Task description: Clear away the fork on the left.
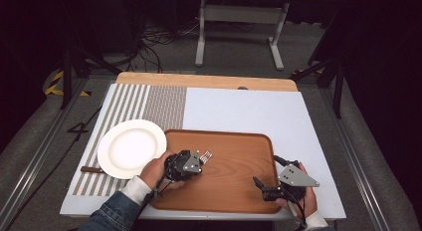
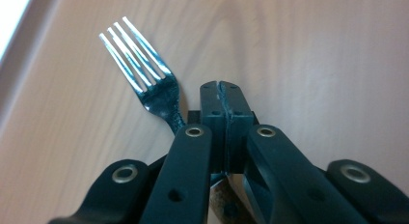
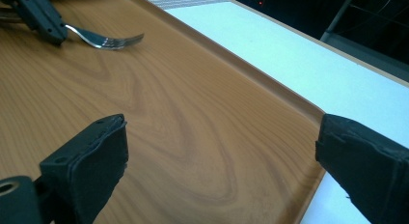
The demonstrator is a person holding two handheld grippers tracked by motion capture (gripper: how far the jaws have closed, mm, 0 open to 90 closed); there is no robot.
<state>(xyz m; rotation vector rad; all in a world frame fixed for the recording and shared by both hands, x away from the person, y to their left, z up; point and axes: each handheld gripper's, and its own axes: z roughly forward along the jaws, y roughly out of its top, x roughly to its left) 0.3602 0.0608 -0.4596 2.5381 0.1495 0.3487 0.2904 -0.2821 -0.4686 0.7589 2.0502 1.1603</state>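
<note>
High view: near the counter's front edge, the right gripper [image 1: 264, 177] hovers spread and empty at the tray's [image 1: 249, 141] right end. Further in, the left gripper [image 1: 201, 159] is clenched on the fork [image 2: 144, 74], near the tray's left edge. Beyond, the plate [image 1: 131, 148] sits bare, so placement seems pending.

On the worktop [image 1: 239, 106] we see a tray [image 1: 239, 161] near the front edge, with a plate [image 1: 130, 147] just left of it on a mat [image 1: 159, 104]. A knife [image 1: 90, 169] pokes out from under the plate's left side. A fork [image 1: 206, 155] lies in the tray's left part, the left gripper [image 1: 191, 164] beside it and the right gripper [image 1: 266, 178] at the tray's right end.
</note>
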